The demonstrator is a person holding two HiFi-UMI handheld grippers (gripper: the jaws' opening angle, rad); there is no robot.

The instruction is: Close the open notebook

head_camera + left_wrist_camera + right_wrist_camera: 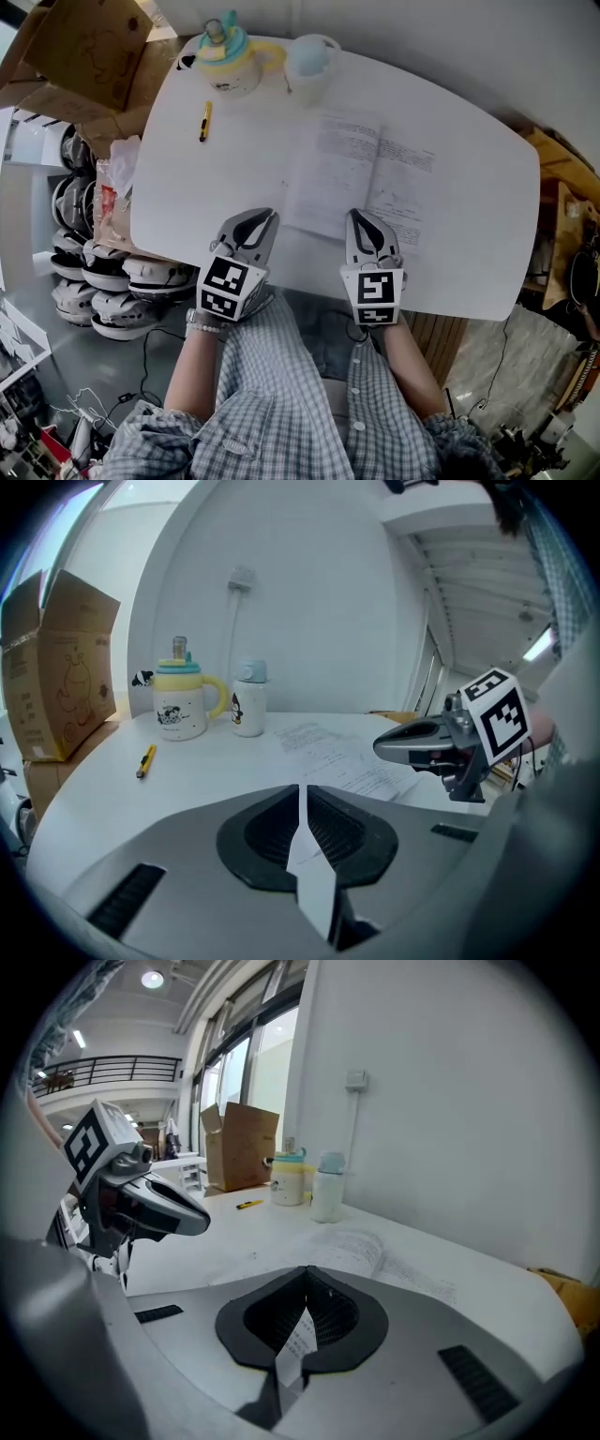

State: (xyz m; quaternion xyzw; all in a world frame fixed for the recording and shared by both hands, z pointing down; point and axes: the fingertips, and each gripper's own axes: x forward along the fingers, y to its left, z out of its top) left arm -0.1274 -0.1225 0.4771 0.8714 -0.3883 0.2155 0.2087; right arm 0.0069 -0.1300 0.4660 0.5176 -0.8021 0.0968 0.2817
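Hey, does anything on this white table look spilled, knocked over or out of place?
Nothing stands out. The open white notebook lies flat, the cream lidded mug and white bottle stand upright, and the small yellow tool lies apart from them.

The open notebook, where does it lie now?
In the head view the open notebook lies mid-table, just ahead of the left gripper and right gripper, with the mug farther back.

Head camera looks steeply down on the table [469, 216]; both gripper cameras sit low at its near edge, facing the wall [309, 592] — all share the notebook [361, 178].
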